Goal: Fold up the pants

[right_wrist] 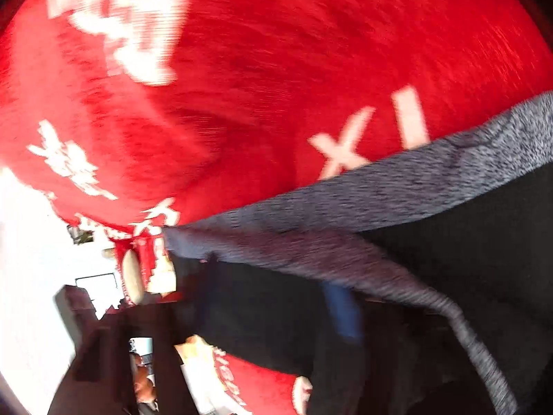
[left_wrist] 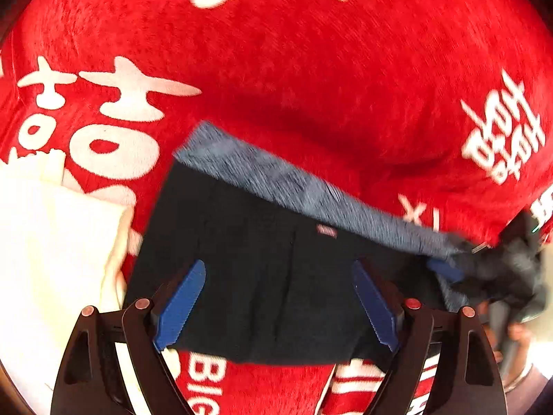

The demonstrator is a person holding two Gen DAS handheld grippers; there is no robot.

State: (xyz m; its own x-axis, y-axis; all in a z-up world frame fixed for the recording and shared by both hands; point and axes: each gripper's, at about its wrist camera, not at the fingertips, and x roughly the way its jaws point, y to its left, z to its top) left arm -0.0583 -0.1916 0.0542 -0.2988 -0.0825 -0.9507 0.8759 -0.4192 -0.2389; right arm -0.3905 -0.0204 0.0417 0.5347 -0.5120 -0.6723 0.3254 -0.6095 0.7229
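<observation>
Dark navy pants (left_wrist: 262, 266) with a grey heathered waistband (left_wrist: 293, 186) lie on a red blanket (left_wrist: 311, 69) with white lettering. My left gripper (left_wrist: 276, 307) is open, its blue fingers (left_wrist: 181, 306) spread just above the dark fabric, holding nothing. My right gripper (left_wrist: 449, 269) shows at the right end of the waistband, shut on it. In the right wrist view the waistband (right_wrist: 380, 190) bunches over one blue finger (right_wrist: 342, 314), and the dark pants (right_wrist: 466, 259) drape across the jaws. That view is blurred.
A folded white cloth (left_wrist: 52, 259) lies left of the pants on the blanket. The red blanket (right_wrist: 276, 69) fills the far side. A bright white area (right_wrist: 31, 259) and dark furniture (right_wrist: 103, 346) show at the lower left of the right wrist view.
</observation>
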